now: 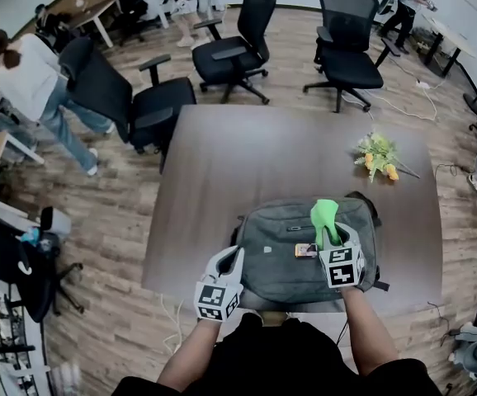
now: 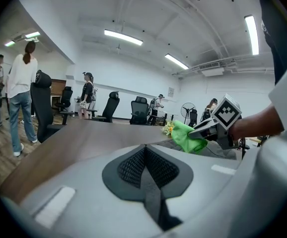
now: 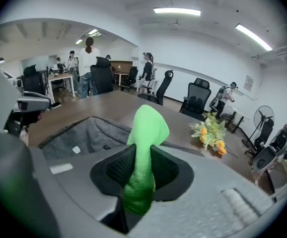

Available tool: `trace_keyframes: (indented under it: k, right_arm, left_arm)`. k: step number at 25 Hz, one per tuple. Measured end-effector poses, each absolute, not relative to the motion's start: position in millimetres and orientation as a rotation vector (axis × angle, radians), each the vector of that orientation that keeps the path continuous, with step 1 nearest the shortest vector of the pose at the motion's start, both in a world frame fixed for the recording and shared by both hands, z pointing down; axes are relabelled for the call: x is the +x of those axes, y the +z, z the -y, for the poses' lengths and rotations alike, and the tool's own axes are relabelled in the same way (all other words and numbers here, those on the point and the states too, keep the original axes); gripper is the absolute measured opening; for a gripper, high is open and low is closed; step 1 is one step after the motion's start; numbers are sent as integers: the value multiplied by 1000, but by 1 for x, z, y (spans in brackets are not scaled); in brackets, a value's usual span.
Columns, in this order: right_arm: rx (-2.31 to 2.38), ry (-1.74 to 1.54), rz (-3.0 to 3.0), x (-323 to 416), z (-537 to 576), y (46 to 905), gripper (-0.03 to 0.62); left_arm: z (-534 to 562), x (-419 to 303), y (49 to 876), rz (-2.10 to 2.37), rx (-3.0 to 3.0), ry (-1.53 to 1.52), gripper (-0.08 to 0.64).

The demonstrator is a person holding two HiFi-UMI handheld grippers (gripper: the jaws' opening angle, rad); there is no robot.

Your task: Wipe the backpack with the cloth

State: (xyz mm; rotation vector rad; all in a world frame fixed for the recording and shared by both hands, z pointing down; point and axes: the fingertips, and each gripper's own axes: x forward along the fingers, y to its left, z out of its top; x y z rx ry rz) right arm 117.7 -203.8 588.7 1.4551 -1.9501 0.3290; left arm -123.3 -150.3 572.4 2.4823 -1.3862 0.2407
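Nearest the person, the left hand-held gripper sits at the near left corner of the grey backpack, its jaws pressed together with nothing between them. Over the backpack's right half, the right hand-held gripper is clamped on the bright green cloth, a fold of which sticks up beyond the jaws. The backpack lies flat at the near edge of a dark brown desk. A small patch on its top panel carries print too small to read. Each gripper's cube shows black-and-white square markers and no words. Beyond the backpack, to its far right, a bunch of yellow and orange flowers lies on the desk. Past the desk's far edge, black office chairs stand on a wood-plank floor. Far left of the backpack, a person in a white top stands by another chair. The gripper views show white walls and ceiling strip lights.
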Motion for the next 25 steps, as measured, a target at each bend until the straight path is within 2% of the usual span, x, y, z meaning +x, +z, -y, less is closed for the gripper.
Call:
trace_keyframes:
  k: [15, 25]
  right_arm:
    - [1138, 511, 2232, -60, 165, 638, 86]
    - [1060, 499, 2220, -90, 158, 661, 86]
  left_arm:
    - [123, -163, 569, 1487, 2432, 284, 18]
    - [110, -186, 583, 1521, 2374, 339, 18]
